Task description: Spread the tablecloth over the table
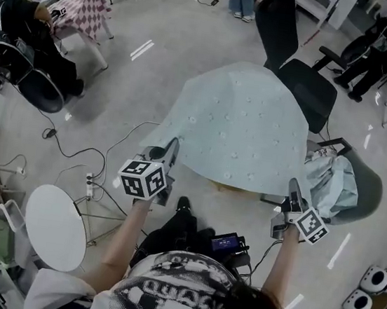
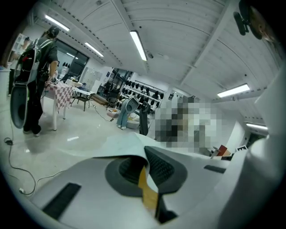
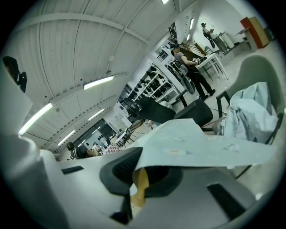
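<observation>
1. Left tool [image 1: 171, 156]: pale grey moulded shell, narrowing toward the tip. Its rear carries the left cube [image 1: 143, 179], with black-and-white square markers on each face.
2. Right tool [image 1: 293, 192]: same pale grey build, with the right cube [image 1: 309, 226] marked alike.
3. Left gripper view: dark grey ribbed left pads [image 2: 163, 167], an ochre left strip [image 2: 147, 190] in the seam, and a dark rectangular left slot [image 2: 61, 200] in the shell.
4. Right gripper view: matching right pads [image 3: 118, 167], right strip [image 3: 140, 183] and right slot [image 3: 225, 199].
5. Shirt [image 1: 176, 286]: bold black-and-white print, with a short pale sleeve [image 1: 55, 291].
6. Trousers [image 1: 173, 231]: dark, above a black shoe [image 1: 183, 203].
</observation>
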Available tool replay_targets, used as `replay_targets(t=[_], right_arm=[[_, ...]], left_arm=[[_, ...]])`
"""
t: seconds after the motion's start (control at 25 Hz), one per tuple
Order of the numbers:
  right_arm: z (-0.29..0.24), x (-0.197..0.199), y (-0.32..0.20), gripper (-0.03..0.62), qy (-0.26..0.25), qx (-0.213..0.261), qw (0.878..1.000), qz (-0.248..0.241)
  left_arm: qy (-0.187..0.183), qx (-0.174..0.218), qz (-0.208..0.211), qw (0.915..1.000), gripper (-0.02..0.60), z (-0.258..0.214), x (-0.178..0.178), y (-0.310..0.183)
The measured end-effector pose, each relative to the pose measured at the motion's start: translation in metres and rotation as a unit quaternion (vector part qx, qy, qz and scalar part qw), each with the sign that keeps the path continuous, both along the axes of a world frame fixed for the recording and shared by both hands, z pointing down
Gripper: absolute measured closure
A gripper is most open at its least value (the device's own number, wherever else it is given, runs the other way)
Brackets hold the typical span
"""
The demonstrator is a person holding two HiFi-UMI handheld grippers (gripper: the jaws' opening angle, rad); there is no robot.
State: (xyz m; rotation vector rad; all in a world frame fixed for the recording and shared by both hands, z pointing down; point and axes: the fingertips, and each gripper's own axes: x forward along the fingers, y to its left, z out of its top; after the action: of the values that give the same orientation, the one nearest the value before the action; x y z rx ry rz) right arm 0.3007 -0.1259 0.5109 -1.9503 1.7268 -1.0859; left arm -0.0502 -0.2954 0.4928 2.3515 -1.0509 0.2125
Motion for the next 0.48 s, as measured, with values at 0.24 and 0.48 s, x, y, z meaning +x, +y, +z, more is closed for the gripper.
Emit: replay_targets(t=[0.24,0.48], right_arm=[[0.018,0.002,0.032,0.591,-0.012,-0.010,1.000,0.000],[0.057,-0.011,0.044,0.591,0.004,-0.050,0.999,-0.021]], left_arm=[[-0.023,-0.019,-0.003,0.9996,0.568,0.020,0.001,0.033],[-0.070,-0.028,-0.002,0.9971,0.568,0.053,0.001,0.057]])
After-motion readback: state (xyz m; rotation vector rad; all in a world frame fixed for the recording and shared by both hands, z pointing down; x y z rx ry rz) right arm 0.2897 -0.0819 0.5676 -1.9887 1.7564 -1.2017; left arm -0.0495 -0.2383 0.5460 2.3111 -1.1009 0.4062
